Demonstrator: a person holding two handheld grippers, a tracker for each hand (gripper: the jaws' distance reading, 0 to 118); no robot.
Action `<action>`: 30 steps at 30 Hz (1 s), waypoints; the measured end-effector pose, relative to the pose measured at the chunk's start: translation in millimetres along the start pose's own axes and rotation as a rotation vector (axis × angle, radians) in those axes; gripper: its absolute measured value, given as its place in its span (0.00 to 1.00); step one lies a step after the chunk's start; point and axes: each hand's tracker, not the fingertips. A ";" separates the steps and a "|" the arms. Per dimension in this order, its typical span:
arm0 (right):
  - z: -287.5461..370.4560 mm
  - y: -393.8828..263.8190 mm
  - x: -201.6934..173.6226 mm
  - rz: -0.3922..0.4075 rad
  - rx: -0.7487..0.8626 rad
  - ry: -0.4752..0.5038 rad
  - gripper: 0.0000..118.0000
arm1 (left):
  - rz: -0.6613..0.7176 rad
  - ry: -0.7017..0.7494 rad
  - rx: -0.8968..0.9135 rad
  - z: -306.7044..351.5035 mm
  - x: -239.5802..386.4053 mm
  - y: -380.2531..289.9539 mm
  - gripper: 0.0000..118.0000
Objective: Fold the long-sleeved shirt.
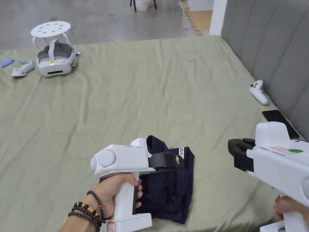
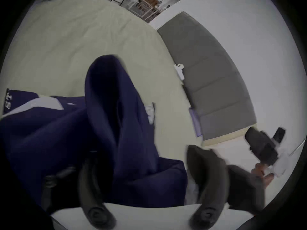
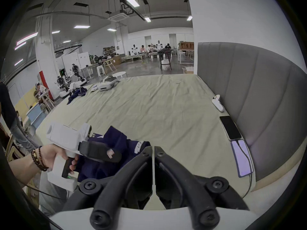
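Right now the left tool (image 1: 169,160) is hovering over the long-sleeved shirt (image 1: 172,187), and in its own view the jaws are standing wide apart with a raised hump of navy cloth (image 2: 108,110) bulging between them; neither jaw is clearly pressing on the fabric, so it is reading as open, probably so it can let go of or reach for the fold's top layer. The right tool (image 3: 153,148) is hanging to the right of the shirt, apart from it, jaws drawn together with nothing between them, likely because this step is needing one hand alone. The shirt itself is lying as a compact, roughly folded bundle near the front edge of the bed (image 1: 157,96), on the green sheet, with one lump sticking up and needing flattening. Farther out, a headset (image 1: 55,62) is sitting at the far left of the bed, well clear of the work, while a controller (image 1: 259,92) and a phone (image 1: 279,122) are lying along the headboard (image 1: 271,45) side.
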 end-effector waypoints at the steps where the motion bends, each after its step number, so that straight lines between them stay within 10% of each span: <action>1: 1.2 -1.6 2.5 -0.004 -0.004 -0.008 0.01 | -0.004 -0.027 0.038 7.4 5.8 2.2 0.85; 8: 1.5 -5.5 7.0 -0.027 -0.008 -0.020 0.01 | -0.071 -0.029 0.271 115.2 30.5 19.9 0.85; 12: -0.9 -6.5 1.9 -0.032 -0.004 -0.002 0.01 | -0.138 0.077 0.448 168.0 28.8 1.4 0.03; 19: -8.3 -9.5 -9.7 -0.029 -0.017 0.023 0.01 | -0.433 0.533 0.345 123.1 15.7 -46.3 0.03; 30: -2.1 -17.0 -2.2 -0.031 -0.041 -0.007 0.01 | -0.416 0.348 0.186 -33.5 65.5 -73.2 0.03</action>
